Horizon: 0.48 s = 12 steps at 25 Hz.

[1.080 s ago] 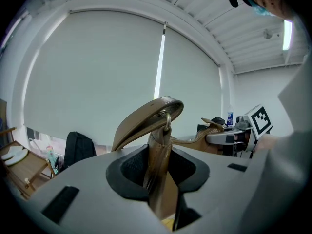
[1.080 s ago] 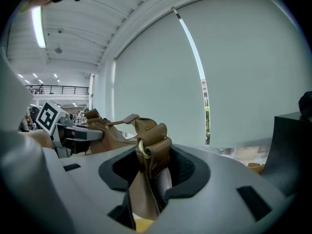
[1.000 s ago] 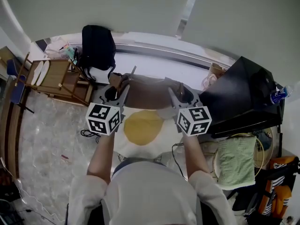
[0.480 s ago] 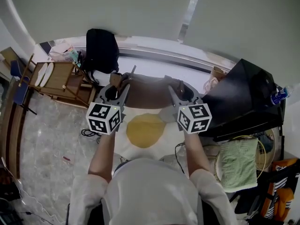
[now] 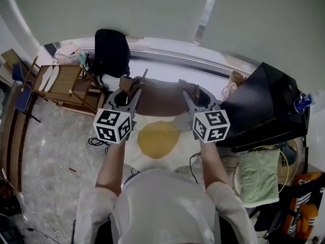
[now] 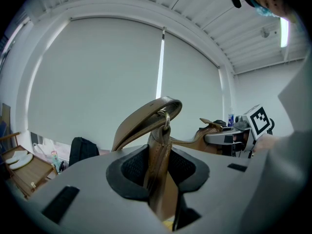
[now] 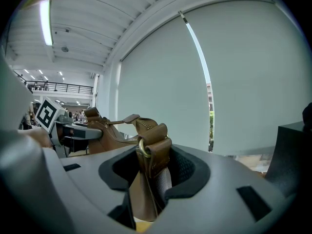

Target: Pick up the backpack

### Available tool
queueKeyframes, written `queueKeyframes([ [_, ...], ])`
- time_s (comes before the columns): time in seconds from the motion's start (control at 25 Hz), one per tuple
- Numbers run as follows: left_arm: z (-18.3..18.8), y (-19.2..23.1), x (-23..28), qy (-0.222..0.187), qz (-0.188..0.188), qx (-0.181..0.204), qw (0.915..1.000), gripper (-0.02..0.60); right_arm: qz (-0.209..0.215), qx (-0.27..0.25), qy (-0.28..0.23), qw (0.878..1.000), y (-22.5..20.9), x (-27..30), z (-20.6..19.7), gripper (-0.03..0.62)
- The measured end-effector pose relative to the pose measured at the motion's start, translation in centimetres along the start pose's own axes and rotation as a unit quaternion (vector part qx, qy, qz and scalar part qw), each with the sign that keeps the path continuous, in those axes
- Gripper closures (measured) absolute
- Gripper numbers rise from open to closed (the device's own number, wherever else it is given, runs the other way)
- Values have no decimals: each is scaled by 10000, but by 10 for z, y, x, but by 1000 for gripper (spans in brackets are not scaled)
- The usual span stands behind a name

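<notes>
A black backpack (image 5: 111, 52) stands against the window ledge at the upper left, apart from both grippers; it shows small in the left gripper view as backpack (image 6: 81, 151). Between my grippers hangs a brown leather bag (image 5: 161, 99), held level. My left gripper (image 5: 129, 89) is shut on the bag's left strap end (image 6: 157, 150), where a metal ring joins the curved handle. My right gripper (image 5: 196, 92) is shut on the bag's right strap tab (image 7: 155, 155), also with a ring. Each gripper's marker cube shows in the other's view.
A wooden rack (image 5: 63, 84) stands left of the backpack. A black slanted case (image 5: 264, 103) fills the right side. Under my hands lies a white mat with a yellow disc (image 5: 158, 139). A green cloth (image 5: 256, 176) and cables lie at the lower right.
The head view has drifted a little, so the backpack sits slightly lower in it. Both grippers keep the same hold on the brown bag.
</notes>
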<state>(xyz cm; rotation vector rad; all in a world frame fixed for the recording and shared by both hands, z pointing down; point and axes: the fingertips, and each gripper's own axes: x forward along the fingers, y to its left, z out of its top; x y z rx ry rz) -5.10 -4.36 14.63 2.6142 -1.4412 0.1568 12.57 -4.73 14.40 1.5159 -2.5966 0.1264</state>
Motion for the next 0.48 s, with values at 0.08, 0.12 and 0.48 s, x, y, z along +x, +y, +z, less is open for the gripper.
queueKeyframes([
  [0.08,-2,0,-1,17,6,-19,10000,459,5,12,26,10000,1,0,-2,419],
  [0.12,-3,0,-2,23,10,-25,10000,459,10,15,37,10000,1,0,-3,419],
  [0.48,-7,3,-6,55,40,-31,10000,459,45,40,67,10000,6,2,-6,419],
])
